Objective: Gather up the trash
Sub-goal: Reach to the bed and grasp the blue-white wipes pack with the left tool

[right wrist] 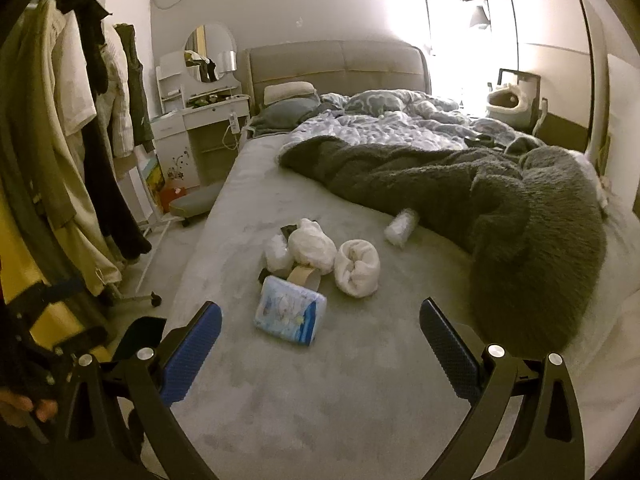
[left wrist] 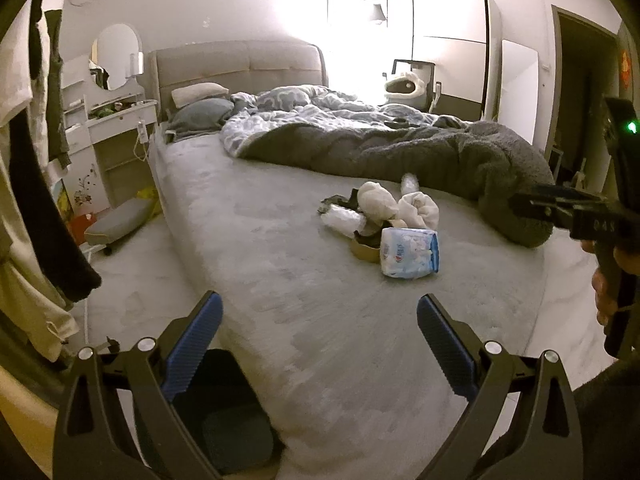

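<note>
A heap of trash lies on the grey bed (left wrist: pixel 260 240) (right wrist: pixel 320 380). It holds a blue and white tissue pack (left wrist: pixel 409 253) (right wrist: pixel 290 316), crumpled white wads (left wrist: pixel 378 202) (right wrist: pixel 312 250), a rolled white bundle (left wrist: pixel 420 209) (right wrist: pixel 357 267), a brown paper cup (left wrist: pixel 365 251) (right wrist: pixel 303 277) and a clear plastic bottle (left wrist: pixel 343 219) (right wrist: pixel 401 227). My left gripper (left wrist: pixel 320 344) is open and empty, short of the heap. My right gripper (right wrist: pixel 320 352) is open and empty, just before the tissue pack; it also shows at the right edge of the left wrist view (left wrist: pixel 560 204).
A dark bin (left wrist: pixel 228 408) stands on the floor by the bed's near corner, below my left gripper. A thick grey blanket (left wrist: pixel 400 152) (right wrist: pixel 520 220) covers the bed's far right. A clothes rack (right wrist: pixel 92 128) stands at the left, with a white dresser (left wrist: pixel 116 120) and stool (left wrist: pixel 116 220) beyond.
</note>
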Motion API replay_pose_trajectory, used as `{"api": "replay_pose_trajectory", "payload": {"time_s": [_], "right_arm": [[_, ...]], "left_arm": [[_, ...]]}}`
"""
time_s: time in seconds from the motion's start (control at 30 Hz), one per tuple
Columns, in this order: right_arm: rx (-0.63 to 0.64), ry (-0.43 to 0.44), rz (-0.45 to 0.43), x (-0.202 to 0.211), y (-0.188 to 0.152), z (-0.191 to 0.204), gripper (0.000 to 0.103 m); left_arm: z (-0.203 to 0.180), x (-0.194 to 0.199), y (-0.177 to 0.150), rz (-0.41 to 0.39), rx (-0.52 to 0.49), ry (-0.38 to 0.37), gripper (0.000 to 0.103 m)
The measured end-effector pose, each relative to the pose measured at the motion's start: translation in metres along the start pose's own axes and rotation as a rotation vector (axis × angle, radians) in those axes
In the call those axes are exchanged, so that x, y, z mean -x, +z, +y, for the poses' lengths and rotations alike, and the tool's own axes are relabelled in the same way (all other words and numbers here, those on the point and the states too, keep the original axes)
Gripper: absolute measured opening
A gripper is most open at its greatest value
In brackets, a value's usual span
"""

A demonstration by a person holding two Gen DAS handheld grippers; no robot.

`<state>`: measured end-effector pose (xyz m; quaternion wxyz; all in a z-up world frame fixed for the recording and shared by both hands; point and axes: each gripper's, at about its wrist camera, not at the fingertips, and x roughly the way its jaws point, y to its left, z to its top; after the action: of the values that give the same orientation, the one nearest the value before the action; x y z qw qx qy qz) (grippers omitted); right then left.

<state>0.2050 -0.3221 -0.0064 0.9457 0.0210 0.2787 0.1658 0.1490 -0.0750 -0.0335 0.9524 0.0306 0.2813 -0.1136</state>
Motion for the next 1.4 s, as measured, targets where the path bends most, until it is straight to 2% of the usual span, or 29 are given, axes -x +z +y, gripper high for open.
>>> {"api": "replay_pose_trajectory", "payload": {"time_s": [0.23, 0.43, 0.6, 0.83, 1.33, 1.4], "right_arm": [[-0.007, 0.053, 0.045, -0.038, 0.016, -0.019, 0.100], [0.001, 0.094, 0.110, -0.068, 0.023, -0.029, 0.093], [-0.007, 0.110, 0.154, -0.088, 0.027, -0.041, 0.083], [-0.044, 0.151, 0.183, -0.113, 0.034, -0.058, 0.083], [-0.085, 0.184, 0.244, -0.156, 0.031, -0.077, 0.083], [-0.094, 0.187, 0.251, -0.160, 0.030, -0.080, 0.083]], "left_arm": [[-0.021, -0.041, 0.000, 0.075, -0.029, -0.020, 0.099], [-0.039, -0.063, 0.006, 0.089, -0.033, -0.045, 0.099], [-0.053, -0.083, 0.013, 0.101, -0.014, -0.055, 0.099], [-0.073, -0.112, 0.017, 0.133, 0.014, -0.069, 0.099], [-0.101, -0.173, 0.024, 0.208, 0.018, 0.003, 0.099], [-0.101, -0.178, 0.025, 0.220, 0.028, -0.008, 0.098]]}}
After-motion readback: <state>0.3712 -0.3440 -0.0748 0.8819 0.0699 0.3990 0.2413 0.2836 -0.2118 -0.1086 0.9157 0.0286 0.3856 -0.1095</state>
